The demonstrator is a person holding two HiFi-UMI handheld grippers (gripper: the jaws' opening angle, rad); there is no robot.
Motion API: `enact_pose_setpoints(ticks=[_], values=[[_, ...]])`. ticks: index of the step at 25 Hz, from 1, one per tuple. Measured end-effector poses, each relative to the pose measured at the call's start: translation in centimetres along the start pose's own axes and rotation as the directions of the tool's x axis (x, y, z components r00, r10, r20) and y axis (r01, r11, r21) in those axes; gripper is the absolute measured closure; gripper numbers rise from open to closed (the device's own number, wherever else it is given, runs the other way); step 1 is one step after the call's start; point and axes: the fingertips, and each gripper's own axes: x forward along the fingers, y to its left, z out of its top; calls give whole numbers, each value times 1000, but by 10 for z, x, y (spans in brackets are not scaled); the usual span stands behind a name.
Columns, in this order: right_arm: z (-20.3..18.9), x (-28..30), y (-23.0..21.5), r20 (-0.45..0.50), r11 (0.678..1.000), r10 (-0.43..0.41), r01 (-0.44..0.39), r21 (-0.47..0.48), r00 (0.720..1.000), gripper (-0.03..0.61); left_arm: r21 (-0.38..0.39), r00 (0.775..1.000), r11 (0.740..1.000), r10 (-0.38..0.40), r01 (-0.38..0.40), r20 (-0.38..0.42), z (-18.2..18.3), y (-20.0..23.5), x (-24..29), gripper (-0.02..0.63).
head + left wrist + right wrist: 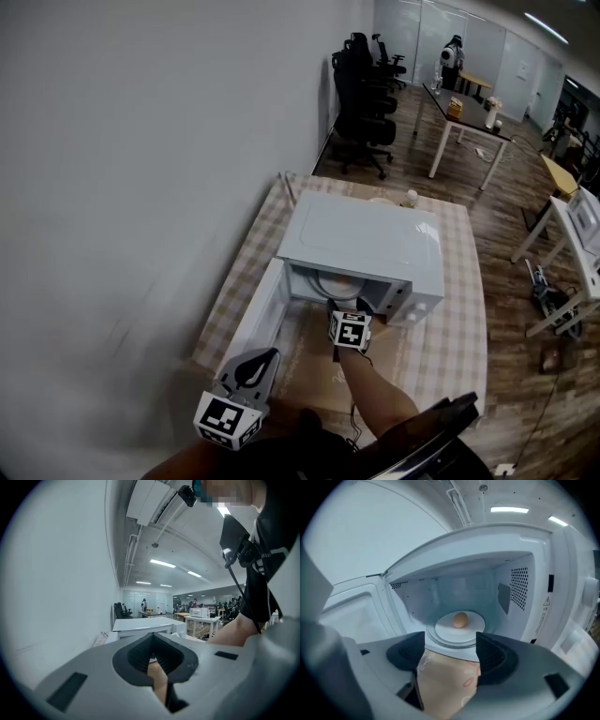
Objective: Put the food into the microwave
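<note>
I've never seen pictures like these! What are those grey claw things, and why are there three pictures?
A person holds a two-jaw gripper in each hand. One camera sits on the person's head and looks down, and one rides on each gripper. A white microwave stands on a checked tablecloth with its door open. Inside, a round brownish food sits on a white plate. The right gripper is in front of the opening, jaws apart, empty. The left gripper is near the person, jaws together, also empty.
</note>
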Motion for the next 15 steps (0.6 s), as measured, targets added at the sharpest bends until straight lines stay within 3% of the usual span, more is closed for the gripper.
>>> enact_pose_setpoints(ticks=[5,10,15], values=[[6,-32,7,55,999,31,-30,-19,998,298,26,999,999,-27,26,35,6,-14,-10,606],[17,-70,18,104,995,82,-77,-59,991,359,-21,999,1000,-20,21,47,0,-20,-29,606],[35,-120,37,162,990,138,-130,-59,977,468,-16,996,999,-36,37,81,11,-32,-55,606]])
